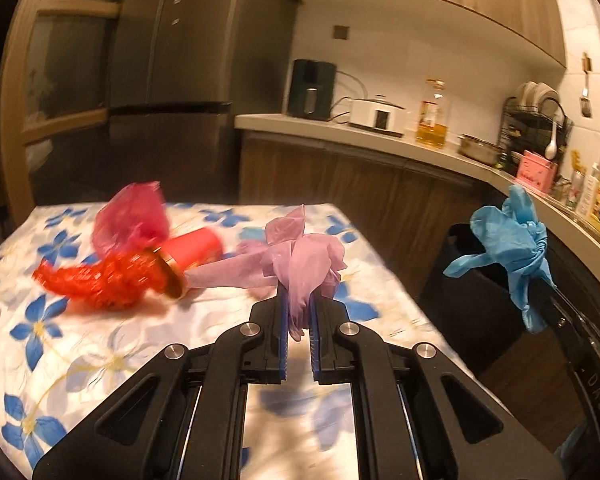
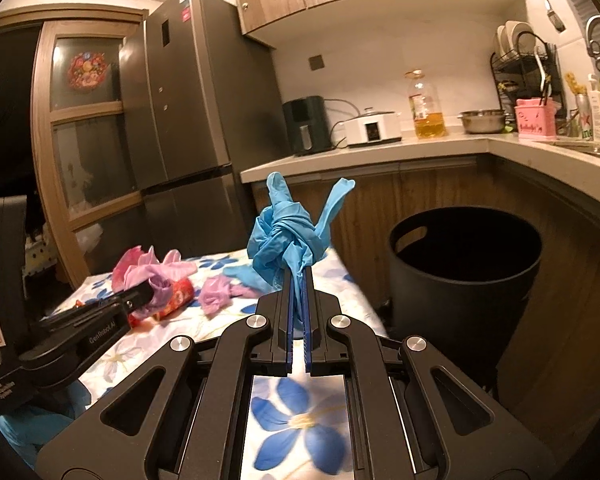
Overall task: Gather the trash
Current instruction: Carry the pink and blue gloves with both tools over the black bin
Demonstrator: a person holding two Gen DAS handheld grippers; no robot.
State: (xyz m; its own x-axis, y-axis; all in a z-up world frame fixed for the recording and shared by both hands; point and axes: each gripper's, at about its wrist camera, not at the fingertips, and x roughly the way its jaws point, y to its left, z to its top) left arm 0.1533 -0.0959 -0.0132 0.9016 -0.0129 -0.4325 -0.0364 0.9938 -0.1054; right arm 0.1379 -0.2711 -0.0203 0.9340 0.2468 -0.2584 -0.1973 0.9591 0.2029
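Note:
My left gripper (image 1: 299, 300) is shut on a crumpled lilac plastic glove (image 1: 304, 264) and holds it just above the flowered table (image 1: 80, 344). My right gripper (image 2: 299, 276) is shut on a knotted blue glove (image 2: 288, 236), held up above the table's right end; it also shows at the right of the left wrist view (image 1: 512, 248). A black trash bin (image 2: 464, 280) stands on the floor right of the table. A red cup (image 1: 192, 252), red mesh (image 1: 96, 280) and a pink bag (image 1: 132, 216) lie on the table. Another lilac scrap (image 2: 216, 296) and a blue glove (image 2: 248, 274) lie there too.
A grey fridge (image 2: 188, 92) stands behind the table. The counter (image 2: 380, 152) carries an air fryer (image 2: 306, 124), a white cooker (image 2: 374, 126), an oil bottle (image 2: 424, 108), a steel bowl (image 2: 484, 120) and a dish rack (image 2: 524, 68). Wooden cabinets run below it.

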